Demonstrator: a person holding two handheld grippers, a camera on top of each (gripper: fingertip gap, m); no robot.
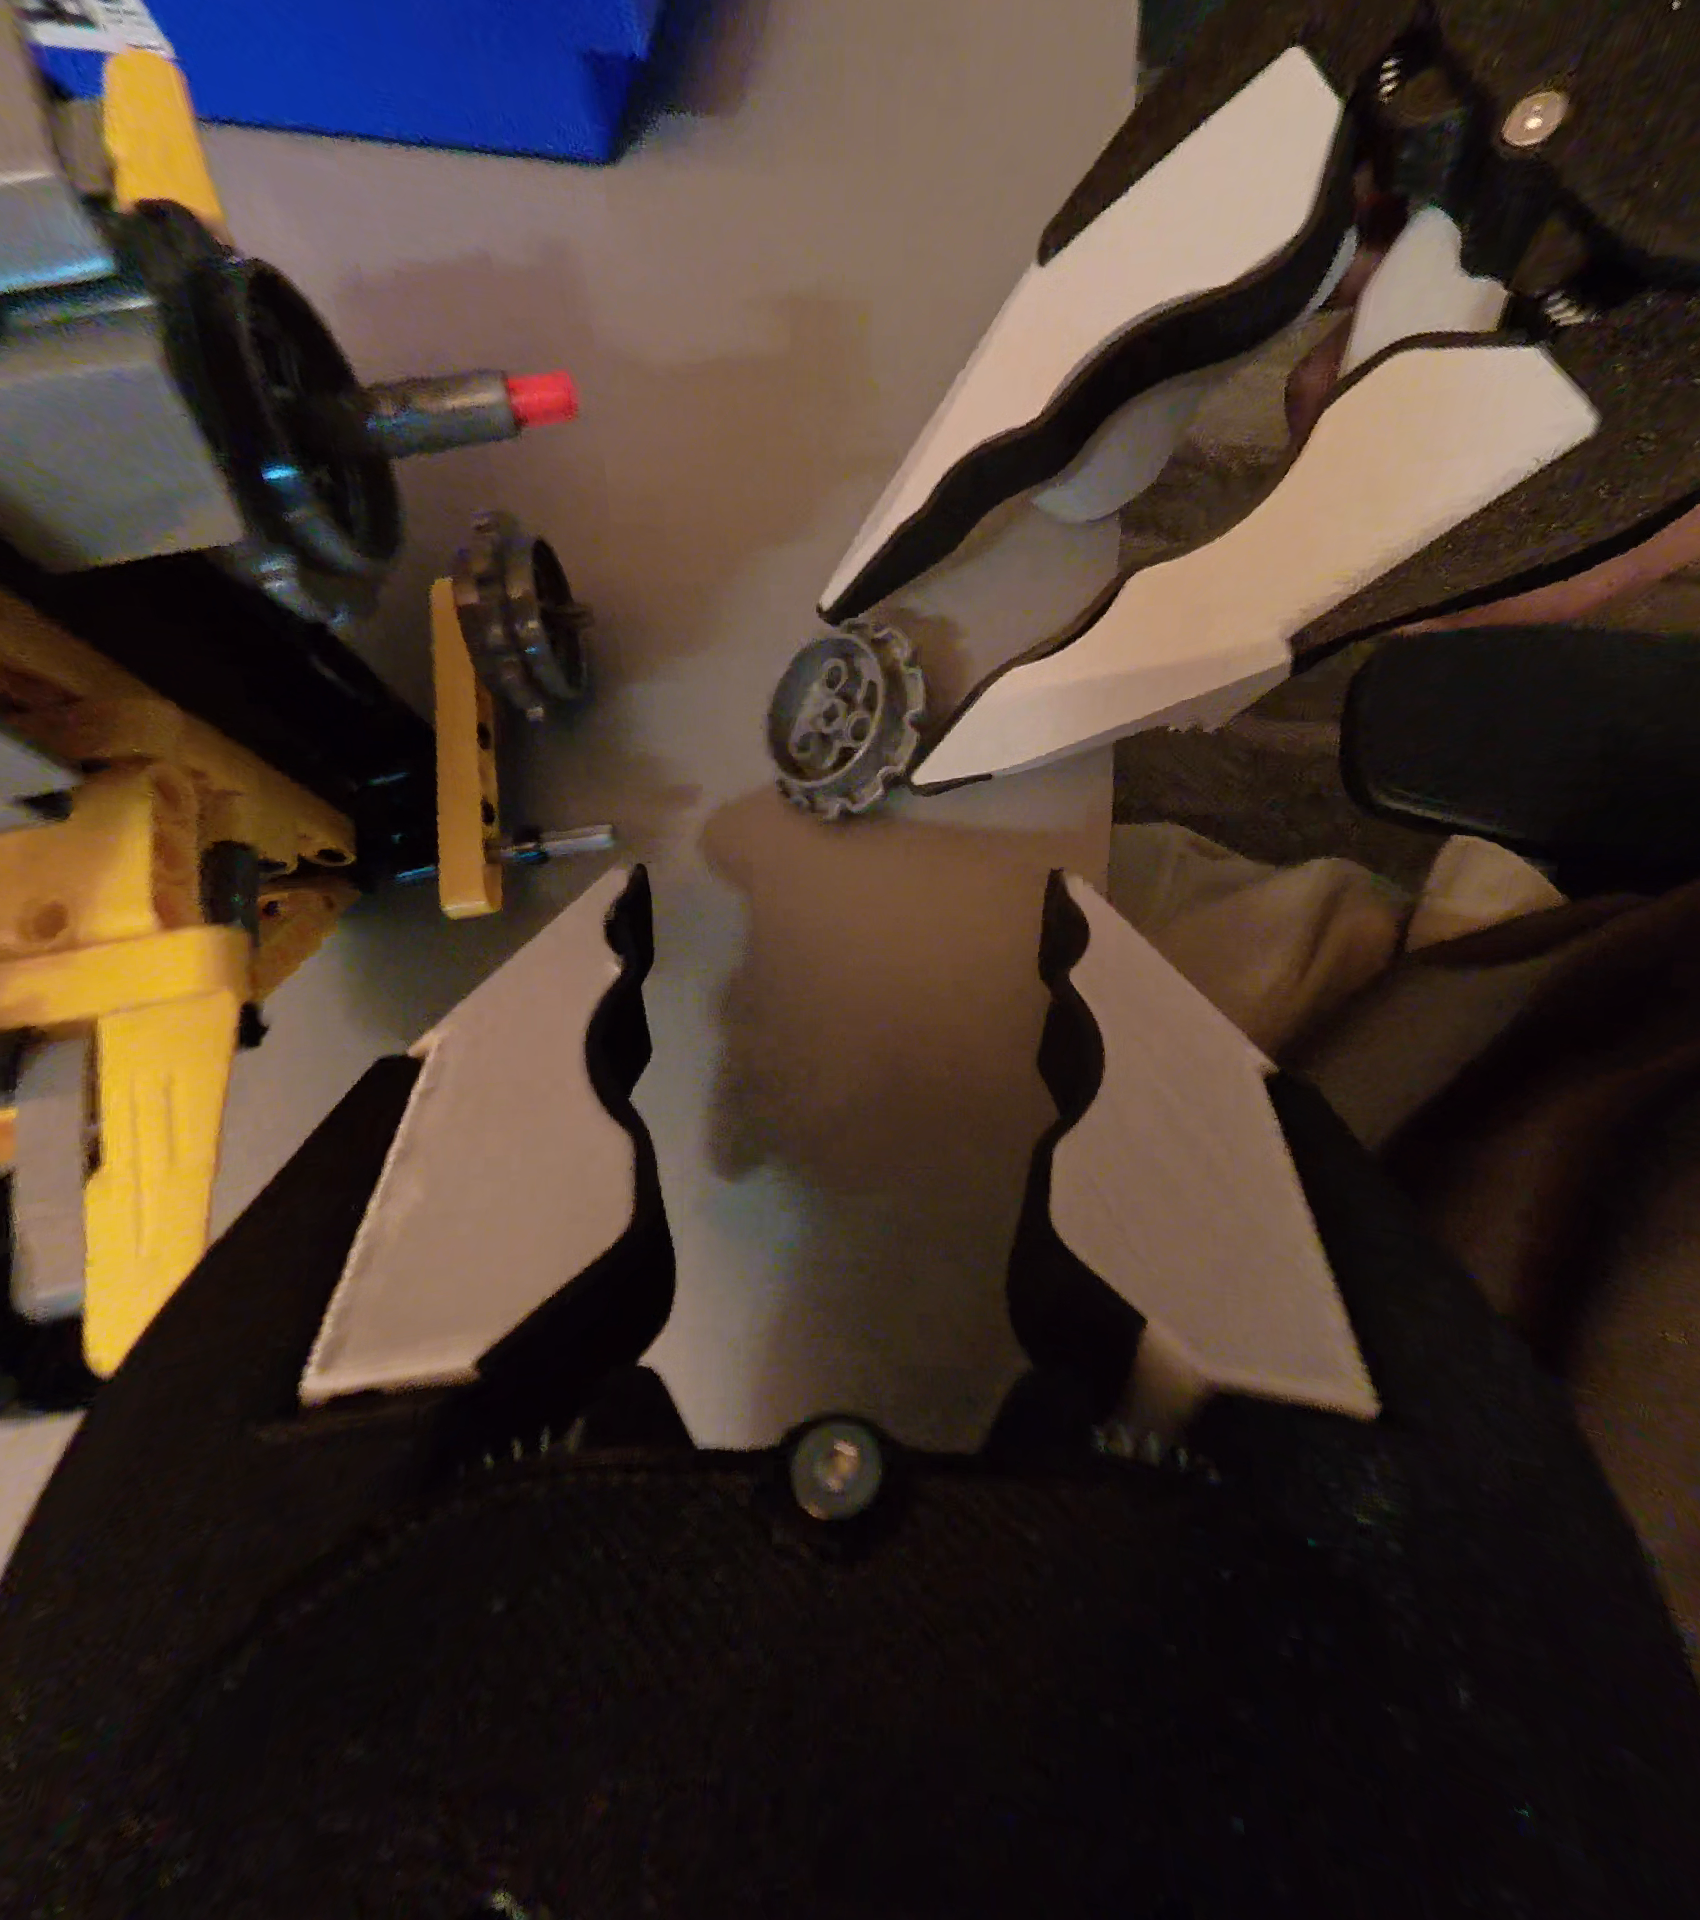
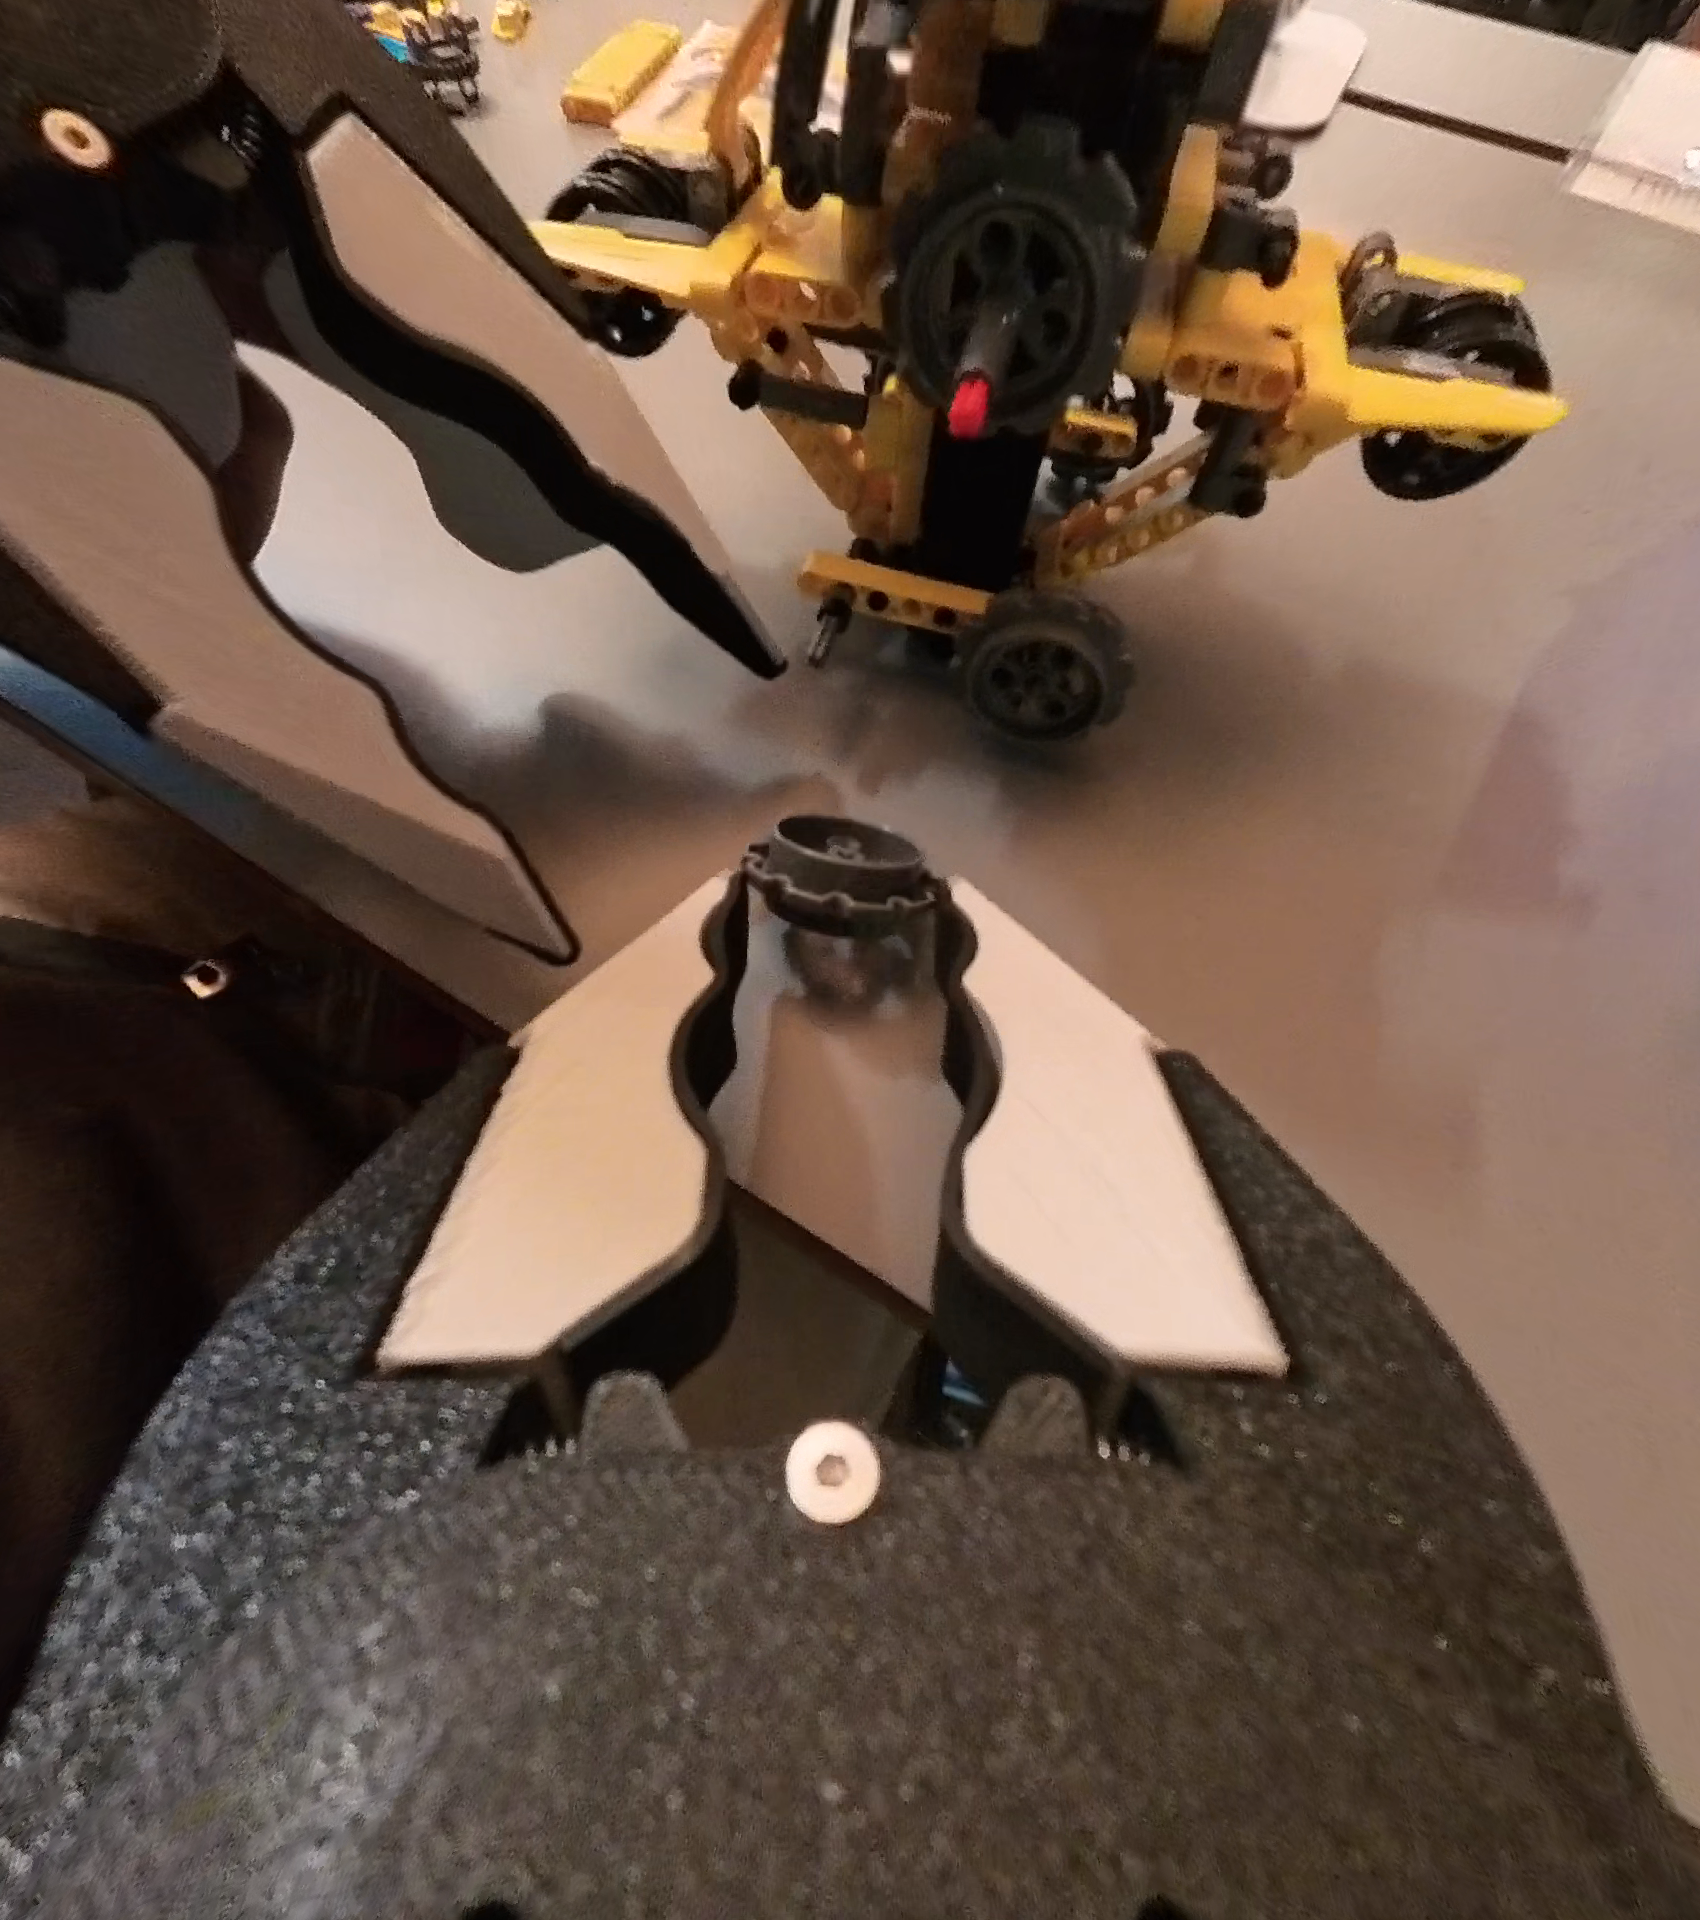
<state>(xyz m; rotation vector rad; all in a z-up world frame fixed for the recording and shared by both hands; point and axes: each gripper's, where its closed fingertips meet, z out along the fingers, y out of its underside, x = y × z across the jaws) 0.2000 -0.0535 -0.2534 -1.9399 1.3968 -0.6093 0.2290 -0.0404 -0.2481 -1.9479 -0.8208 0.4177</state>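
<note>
Right claw (image 2: 841,894) grips gear (image 1: 841,717) | left claw (image 1: 846,894) empty | model (image 2: 1012,343) full only rightward

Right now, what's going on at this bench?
The right gripper is shut on a small dark grey toothed wheel, pinched at the fingertips just above the grey table. The left gripper hangs open and empty close by, its jaws well apart. In front of both stands a yellow and black brick-built vehicle with a red-tipped axle sticking out of a large black wheel. A blue box sits beyond.
</note>
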